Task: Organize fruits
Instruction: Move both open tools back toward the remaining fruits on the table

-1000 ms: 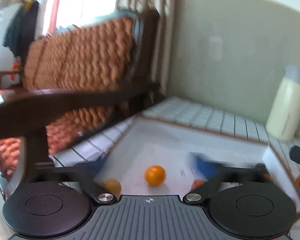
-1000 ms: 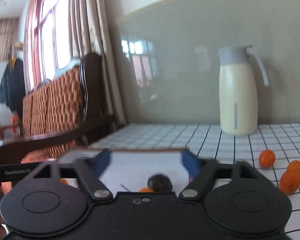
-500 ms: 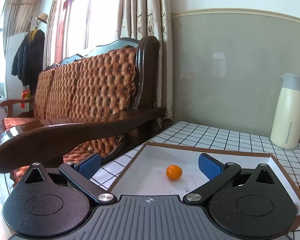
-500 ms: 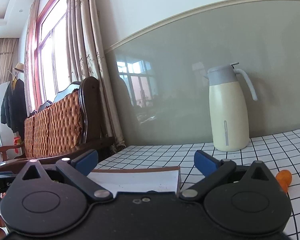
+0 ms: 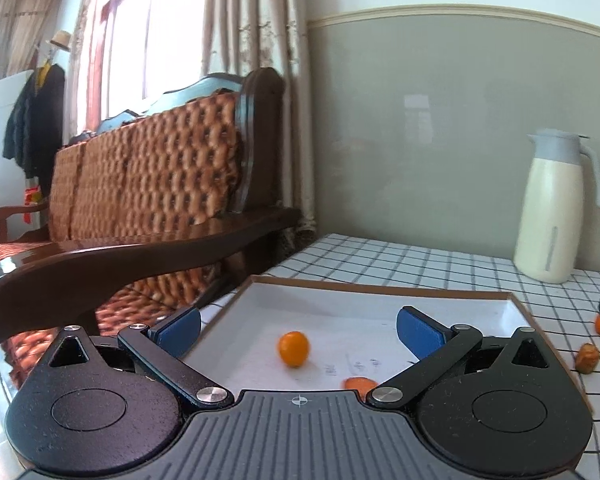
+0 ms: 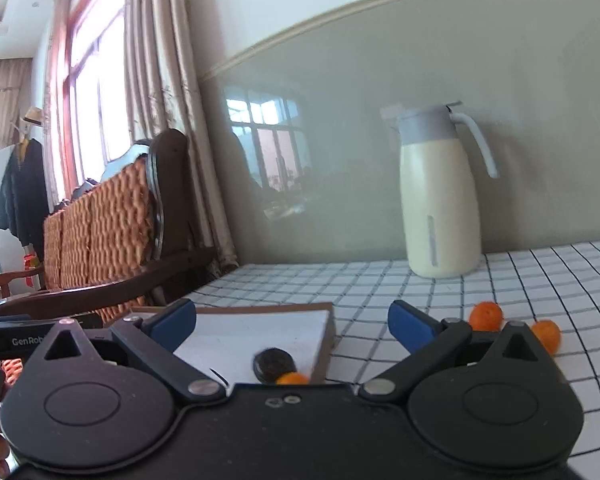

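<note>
A shallow white cardboard tray [image 5: 380, 290] with brown rims lies on the checked tablecloth. In it sit a small orange fruit [image 5: 293, 349] and a second orange piece [image 5: 360, 384], half hidden by the gripper body. My left gripper [image 5: 298, 326] hangs open over the tray's near side, nothing between its blue pads. The right wrist view shows the tray's right corner [image 6: 324, 316] with a dark round fruit [image 6: 274, 364] and an orange one [image 6: 292, 379] inside. My right gripper [image 6: 292, 322] is open and empty. Two orange fruits [image 6: 486, 316] [image 6: 546, 334] lie on the cloth to its right.
A cream jug [image 6: 440, 204] with a grey lid stands at the back by the grey wall. A wooden sofa [image 5: 148, 200] with a woven back borders the table's left side. More small fruits [image 5: 588, 356] lie right of the tray in the left wrist view.
Both grippers shifted sideways and the views steadied after blur. The right gripper's jaws spread wider. The tray's dark fruit and an orange one are back in the right wrist view.
</note>
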Demonstrator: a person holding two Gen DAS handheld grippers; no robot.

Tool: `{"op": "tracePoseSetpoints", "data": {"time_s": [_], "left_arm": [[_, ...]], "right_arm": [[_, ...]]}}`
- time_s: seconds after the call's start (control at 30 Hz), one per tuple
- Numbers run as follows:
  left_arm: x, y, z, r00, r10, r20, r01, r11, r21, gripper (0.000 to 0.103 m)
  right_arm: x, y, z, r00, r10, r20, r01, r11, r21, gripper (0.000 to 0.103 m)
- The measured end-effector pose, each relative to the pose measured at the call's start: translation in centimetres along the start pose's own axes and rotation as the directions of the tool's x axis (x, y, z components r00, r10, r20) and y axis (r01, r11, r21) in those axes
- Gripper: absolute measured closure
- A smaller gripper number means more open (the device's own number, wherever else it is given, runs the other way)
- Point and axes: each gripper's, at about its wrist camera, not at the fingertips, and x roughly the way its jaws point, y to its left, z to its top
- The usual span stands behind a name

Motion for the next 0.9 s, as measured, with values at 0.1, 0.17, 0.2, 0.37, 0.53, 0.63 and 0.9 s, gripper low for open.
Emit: {"op": "tracePoseSetpoints", "data": {"time_s": [0.1,0.17,0.2,0.37,0.53,0.63,0.9], "left_arm": [[-0.2,-1.5,-0.1,0.999,-0.044,-0.006,0.044,0.999,0.017,0.0],[-0.5,-2.7,-0.2,0.997,-0.074,-0.006,0.074,0.997,0.037,0.0],[-0.7,-3.3,-0.3,0.996,-0.085,-0.003,0.085,0.995,0.048,0.0],[-1.4,-6.6,-0.5,0.988,-0.152,-0.004,0.152,0.984,0.091,0.0],[-2.1,-9.6,-0.9,0.977,-0.211,-0.016,0.211,0.969,0.126,0.0],[-2.3,-10.9,-1.0,0.97,-0.241,-0.023,0.241,0.96,0.14,0.0],[-3.2,-14.4,-1.4,0.948,-0.314,-0.041,0.317,0.936,0.156,0.0]], "right_arm": [[-0.2,-0.9,0.1,0.999,-0.025,-0.039,0.025,1.0,-0.002,0.006],[-0.4,-1.6,0.1,0.997,-0.049,-0.053,0.049,0.999,0.0,0.006],[-0.6,-2.0,0.2,0.996,-0.055,-0.063,0.056,0.998,0.003,0.006],[-1.7,-4.2,0.5,0.991,-0.106,-0.081,0.109,0.993,0.038,0.007],[-2.8,-6.2,0.6,0.984,-0.158,-0.086,0.164,0.985,0.055,0.013],[-3.1,-7.1,0.6,0.978,-0.187,-0.096,0.193,0.98,0.055,0.019],[-3.5,-9.5,0.2,0.96,-0.248,-0.131,0.259,0.963,0.075,0.038]]}}
